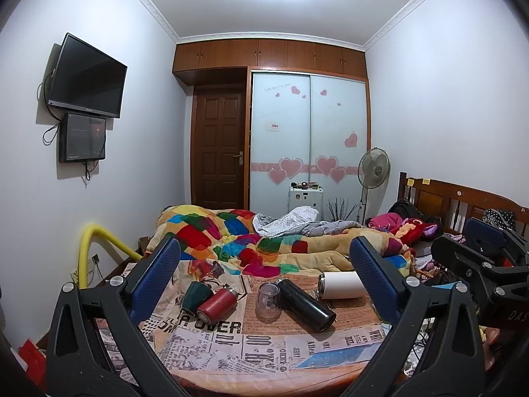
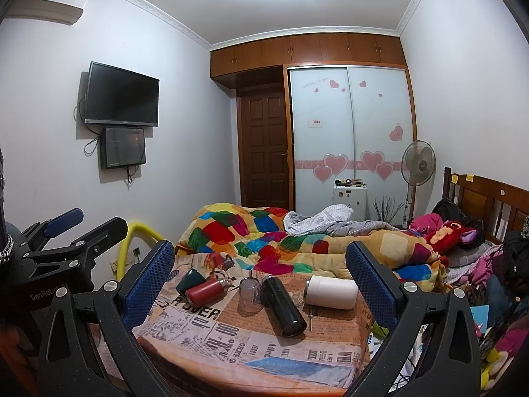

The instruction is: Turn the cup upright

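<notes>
Several cups lie on a newspaper-print cloth (image 1: 231,340) on a table. A clear glass cup (image 1: 268,301) stands upside down; it also shows in the right wrist view (image 2: 249,294). Beside it lie a black flask (image 1: 305,304), a red flask (image 1: 218,303), a dark green cup (image 1: 195,294) and a white cup (image 1: 342,285), all on their sides. My left gripper (image 1: 264,274) is open and empty, held above and short of the cups. My right gripper (image 2: 261,271) is open and empty, likewise short of them.
A bed with a multicoloured quilt (image 1: 264,241) lies behind the table. A yellow tube (image 1: 96,248) stands at the left. The right gripper's body (image 1: 479,264) shows at the right of the left wrist view. Wardrobe, door and fan stand far back.
</notes>
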Demonstrator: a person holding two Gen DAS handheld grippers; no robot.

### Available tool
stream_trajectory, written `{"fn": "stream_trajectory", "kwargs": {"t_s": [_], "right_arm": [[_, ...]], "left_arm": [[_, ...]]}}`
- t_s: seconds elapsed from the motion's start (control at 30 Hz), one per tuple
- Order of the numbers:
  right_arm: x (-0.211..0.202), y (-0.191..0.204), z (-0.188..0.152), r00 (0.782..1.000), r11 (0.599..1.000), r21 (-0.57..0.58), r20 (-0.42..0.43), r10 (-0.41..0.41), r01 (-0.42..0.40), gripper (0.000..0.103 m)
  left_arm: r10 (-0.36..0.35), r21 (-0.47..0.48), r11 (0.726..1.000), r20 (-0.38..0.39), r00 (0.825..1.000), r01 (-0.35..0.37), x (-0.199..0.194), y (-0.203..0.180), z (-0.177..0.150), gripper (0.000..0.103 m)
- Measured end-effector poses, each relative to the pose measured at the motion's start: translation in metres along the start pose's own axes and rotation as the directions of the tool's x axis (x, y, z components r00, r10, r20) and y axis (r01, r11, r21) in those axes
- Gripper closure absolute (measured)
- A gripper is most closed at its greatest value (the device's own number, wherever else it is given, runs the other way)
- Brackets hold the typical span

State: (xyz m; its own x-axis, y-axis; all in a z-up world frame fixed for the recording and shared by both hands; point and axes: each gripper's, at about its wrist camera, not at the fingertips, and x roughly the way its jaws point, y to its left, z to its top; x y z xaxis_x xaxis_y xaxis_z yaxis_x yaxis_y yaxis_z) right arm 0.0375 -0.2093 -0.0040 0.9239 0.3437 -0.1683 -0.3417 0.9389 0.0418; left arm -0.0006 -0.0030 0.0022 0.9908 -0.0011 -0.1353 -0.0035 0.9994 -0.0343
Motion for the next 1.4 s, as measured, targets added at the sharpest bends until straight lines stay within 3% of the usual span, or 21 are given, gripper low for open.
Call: {"fn": "stream_trajectory", "kwargs": {"t_s": [1.4], "right_arm": [[-0.0037, -0.0032, -0.0011, 1.0, 1.0, -0.003, -0.002, 0.002, -0.002, 0.0]], "left_arm": [[0.004, 0.008, 1.0, 0.0, 1.0, -0.004, 0.004, -0.0011, -0.0001, 0.0]]}}
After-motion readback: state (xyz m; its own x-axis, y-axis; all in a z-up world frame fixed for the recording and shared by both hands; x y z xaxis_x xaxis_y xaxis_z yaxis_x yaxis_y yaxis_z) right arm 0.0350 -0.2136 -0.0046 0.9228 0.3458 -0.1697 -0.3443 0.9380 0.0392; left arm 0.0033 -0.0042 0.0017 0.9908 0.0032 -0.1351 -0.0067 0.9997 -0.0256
